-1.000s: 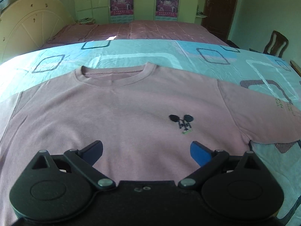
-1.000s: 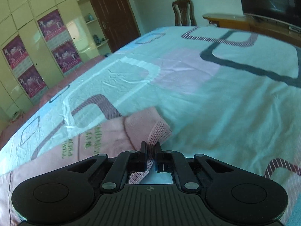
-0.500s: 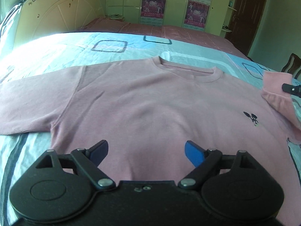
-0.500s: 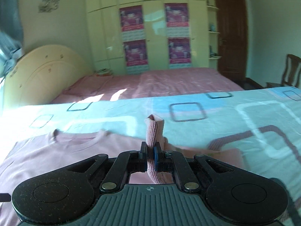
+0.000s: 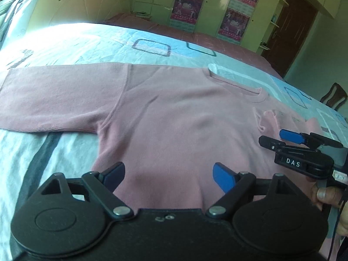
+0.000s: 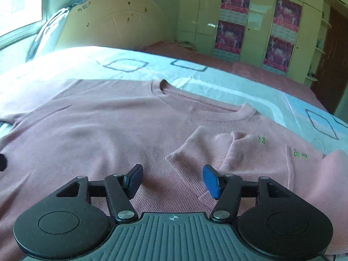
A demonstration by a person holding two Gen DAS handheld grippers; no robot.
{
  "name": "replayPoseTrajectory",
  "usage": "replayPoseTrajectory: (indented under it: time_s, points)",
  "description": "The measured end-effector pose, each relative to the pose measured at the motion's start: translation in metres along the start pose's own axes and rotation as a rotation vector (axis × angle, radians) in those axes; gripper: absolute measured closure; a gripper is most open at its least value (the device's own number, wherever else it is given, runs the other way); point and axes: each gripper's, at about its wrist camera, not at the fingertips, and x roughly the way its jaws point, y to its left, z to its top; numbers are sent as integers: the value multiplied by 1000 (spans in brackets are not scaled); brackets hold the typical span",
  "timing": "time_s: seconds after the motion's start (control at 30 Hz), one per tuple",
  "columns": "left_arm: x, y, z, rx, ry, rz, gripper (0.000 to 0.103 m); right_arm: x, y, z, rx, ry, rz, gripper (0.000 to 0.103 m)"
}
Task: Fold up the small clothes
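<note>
Lying flat on the bedspread [image 5: 91, 43], front up, the shirt [image 5: 174, 130] has its collar [image 5: 237, 84] away from both grippers and its hem toward them. Right sleeve [image 6: 217, 152] is folded in across the chest, its cuff edge just ahead of the right gripper [image 6: 171, 179]. Left sleeve [image 5: 54, 100] is spread straight out, its long axis running sideways, away from the body panel.

Left gripper [image 5: 167, 176]: jaws wide apart, holding nothing, hovering over the lower middle of the shirt. Right gripper: jaws also apart, empty, over the right chest beside the folded sleeve; in the left view it shows side-on at the right edge [image 5: 291, 139].

Relation that matters: the unfolded sleeve lies up and to the left of the left gripper, well apart from the right one. Left hand is clearly nearer. Judgement: next fold is that sleeve, taken near the cuff and carried across toward the midline, to match the right side. Cuff end sits near the frame edge, so some sideways reach looks needed.
</note>
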Motion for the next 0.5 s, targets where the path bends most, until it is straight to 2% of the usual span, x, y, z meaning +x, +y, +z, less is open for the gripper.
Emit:
replayPoseTrajectory:
  time_s: [0.03,0.07,0.1,0.13,0.17,0.27,0.4,0.5]
  points:
    - [6,-9,5,16,-2,-37,31,-5,-4,1,21,1,-8,44]
    - [14,-19,10,31,-1,-77,41,-11,-9,0,50,2,-18,50]
    - [24,-30,15,40,7,-121,46,-16,-19,-4,83,9,-18,58]
    - [33,-40,20,43,14,-155,46,-28,-29,-9,122,26,-24,75]
    - [46,-51,25,52,19,-187,45,-39,-42,-15,161,41,-30,79]
    - [87,-79,39,82,56,-214,30,-73,-77,-34,240,64,-55,85]
    - [130,-103,55,71,91,-256,34,-95,-117,-57,315,95,-80,85]
    - [152,-121,61,87,119,-257,39,-105,-143,-70,392,85,-96,85]
